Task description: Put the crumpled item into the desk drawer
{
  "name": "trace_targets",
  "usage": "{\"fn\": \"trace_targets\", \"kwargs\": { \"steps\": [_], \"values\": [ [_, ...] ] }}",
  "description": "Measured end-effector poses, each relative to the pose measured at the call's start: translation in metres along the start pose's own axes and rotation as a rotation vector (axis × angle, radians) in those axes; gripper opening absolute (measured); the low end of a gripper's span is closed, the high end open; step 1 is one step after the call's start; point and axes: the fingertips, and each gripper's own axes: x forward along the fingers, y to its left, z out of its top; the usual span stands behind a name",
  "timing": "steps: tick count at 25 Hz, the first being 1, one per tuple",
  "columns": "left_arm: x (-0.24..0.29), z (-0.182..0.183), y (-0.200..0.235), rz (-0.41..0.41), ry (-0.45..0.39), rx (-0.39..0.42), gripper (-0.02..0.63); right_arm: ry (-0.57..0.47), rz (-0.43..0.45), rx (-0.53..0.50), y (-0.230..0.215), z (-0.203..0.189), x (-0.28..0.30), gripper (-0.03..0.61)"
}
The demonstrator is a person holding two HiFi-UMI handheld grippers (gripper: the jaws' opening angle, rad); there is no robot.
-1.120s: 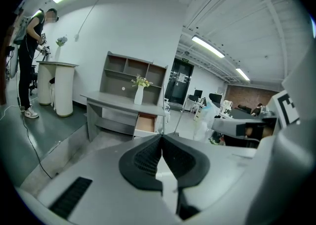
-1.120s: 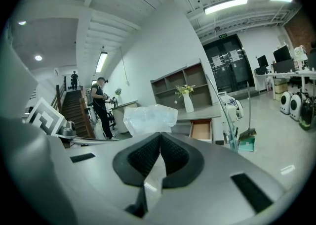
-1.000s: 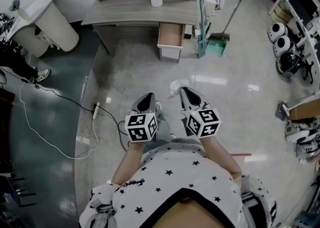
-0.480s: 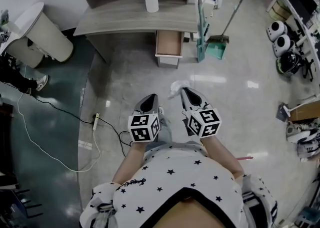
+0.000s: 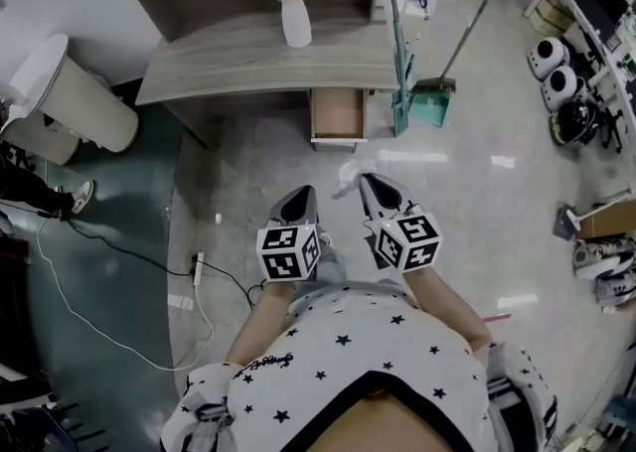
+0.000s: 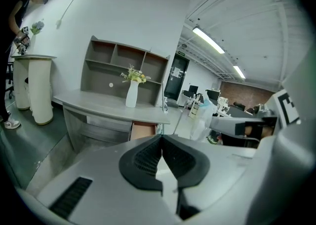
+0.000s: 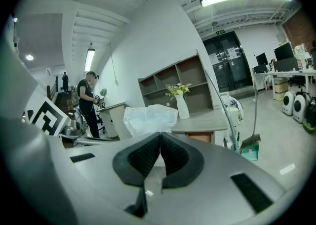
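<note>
The crumpled item [image 5: 355, 173], a wad of pale translucent stuff, sits at the tip of my right gripper [image 5: 366, 180], whose jaws are clenched on its lower edge; most of it billows free above them. It hangs over bare floor, well apart from the open drawer [image 5: 338, 118] under the desk [image 5: 260, 60]. My left gripper [image 5: 303, 192] is closed on nothing, its pads meeting tip to tip.

My worry is that thin pinch. With so little of the wad between the pads, I judge a jolt on the way over could pull it loose onto the floor. The drawer is narrow too, and a green-framed upright [image 5: 398, 53] stands just beside its right side, so a wide approach could knock the gripper against it or drop the wad past the rim.

The head view alone gives me the drawer's bare inside and the floor between us. The right gripper view alone shows the bite itself, and there the wad blocks part of the desk. It also shows a person [image 7: 89, 104] standing off to the left.
</note>
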Motion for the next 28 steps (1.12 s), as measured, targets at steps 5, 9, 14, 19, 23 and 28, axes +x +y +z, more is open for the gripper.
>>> {"fn": "trace_targets", "kwargs": {
  "steps": [5,9,14,19,23,28],
  "values": [
    [0.033,0.025,0.024,-0.023,0.005,0.010,0.014,0.001,-0.028,0.009,-0.014,0.015,0.040,-0.005],
    [0.057,0.039,0.044,-0.033,0.015,0.015,0.014,0.000,-0.049,0.005,-0.024,0.025,0.071,-0.005],
    [0.082,0.052,0.070,-0.046,0.031,0.020,0.014,0.004,-0.075,0.015,-0.033,0.031,0.108,-0.005],
    [0.103,0.059,0.090,-0.067,0.048,0.028,0.014,0.009,-0.100,0.024,-0.040,0.032,0.137,-0.005],
    [0.114,0.059,0.100,-0.078,0.068,0.035,0.014,0.013,-0.124,0.027,-0.047,0.033,0.154,-0.005],
    [0.123,0.050,0.107,-0.078,0.098,0.017,0.014,0.036,-0.143,0.036,-0.059,0.024,0.170,-0.005]
  ]
}}
